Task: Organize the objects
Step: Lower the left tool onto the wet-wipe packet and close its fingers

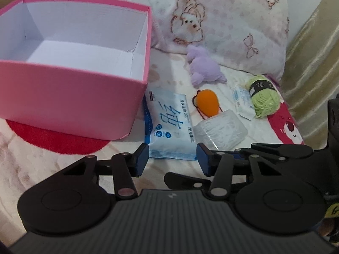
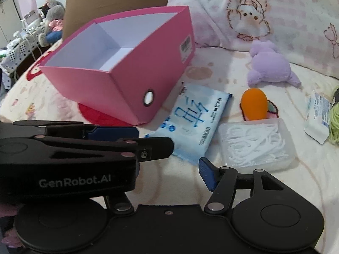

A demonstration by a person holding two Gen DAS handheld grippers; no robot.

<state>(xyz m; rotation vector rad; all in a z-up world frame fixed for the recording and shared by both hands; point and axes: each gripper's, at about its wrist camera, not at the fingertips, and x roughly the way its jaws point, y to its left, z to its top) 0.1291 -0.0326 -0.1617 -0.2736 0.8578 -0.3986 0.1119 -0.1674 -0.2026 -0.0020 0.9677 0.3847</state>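
An open pink box (image 1: 74,97) (image 2: 127,80) with a bare white inside stands on the bed at the left. Beside it lies a blue-and-white wipes pack (image 1: 169,124) (image 2: 195,122). My left gripper (image 1: 172,158) is open, its blue pads flanking the pack's near edge without visibly pressing it. My right gripper (image 2: 171,169) is open over bare bedding; its left finger is hidden behind the left gripper. Further right lie an orange egg-shaped sponge (image 1: 206,102) (image 2: 254,103), a clear box of white floss picks (image 1: 220,131) (image 2: 256,144) and a purple plush toy (image 1: 203,67) (image 2: 269,65).
A green yarn ball (image 1: 263,97) (image 2: 334,120) and a small wipe sachet (image 1: 242,101) (image 2: 317,116) lie at the far right. A printed pillow (image 1: 222,10) backs the scene. A brown cardboard panel (image 2: 114,0) stands behind the box. Plush toys and furniture show far left.
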